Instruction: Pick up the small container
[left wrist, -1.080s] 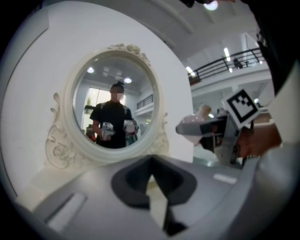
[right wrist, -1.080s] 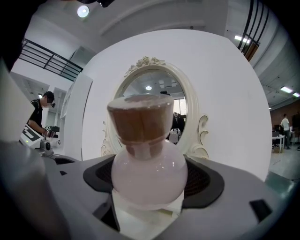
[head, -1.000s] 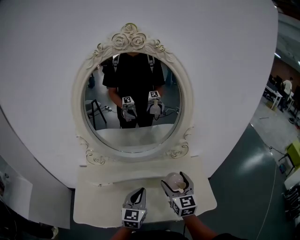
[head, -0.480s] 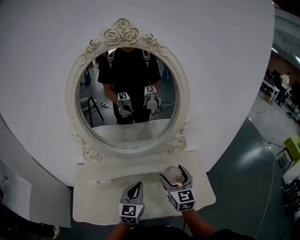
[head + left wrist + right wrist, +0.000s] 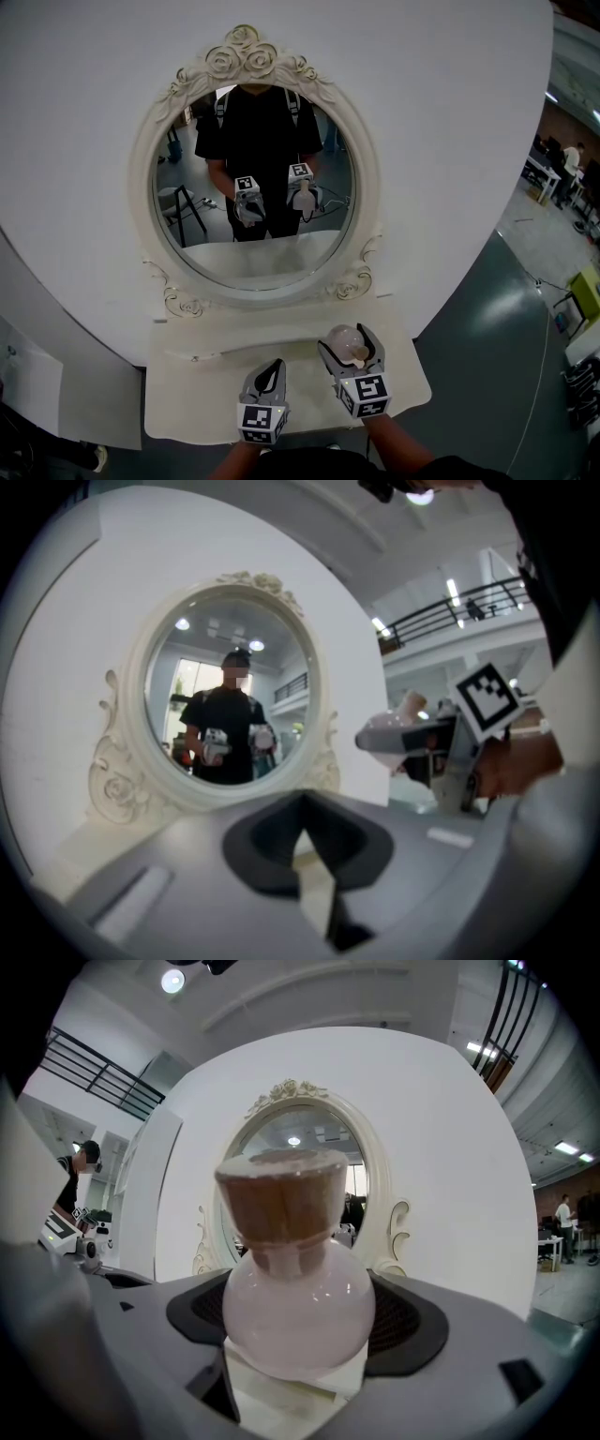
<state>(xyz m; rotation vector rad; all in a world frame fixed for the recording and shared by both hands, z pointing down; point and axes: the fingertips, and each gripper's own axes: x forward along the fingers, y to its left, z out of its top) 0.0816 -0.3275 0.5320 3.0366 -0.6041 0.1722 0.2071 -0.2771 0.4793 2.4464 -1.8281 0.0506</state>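
The small container [image 5: 344, 343] is a round, pale pink glass bottle [image 5: 298, 1309] with a brown cork stopper [image 5: 281, 1196]. My right gripper [image 5: 350, 349] is shut on its belly and holds it upright above the right part of the cream vanity shelf [image 5: 187, 412]. In the right gripper view the bottle fills the space between the dark pads [image 5: 405, 1321]. My left gripper [image 5: 271, 375] hovers over the shelf's front middle, shut and empty, with its jaws pressed together [image 5: 306, 841]. The left gripper view also shows the right gripper [image 5: 405, 740] with the bottle [image 5: 411, 708] off to its right.
An ornate cream oval mirror [image 5: 253, 187] stands on the shelf against a white rounded wall panel [image 5: 441, 141]; it reflects the person and both grippers. Dark floor [image 5: 497, 356] lies right of the shelf, with furniture and people far off at the right edge.
The head view has shifted a little, so the mirror sits higher in the frame. Both grippers stay almost where they were, the right one still shut on the bottle.
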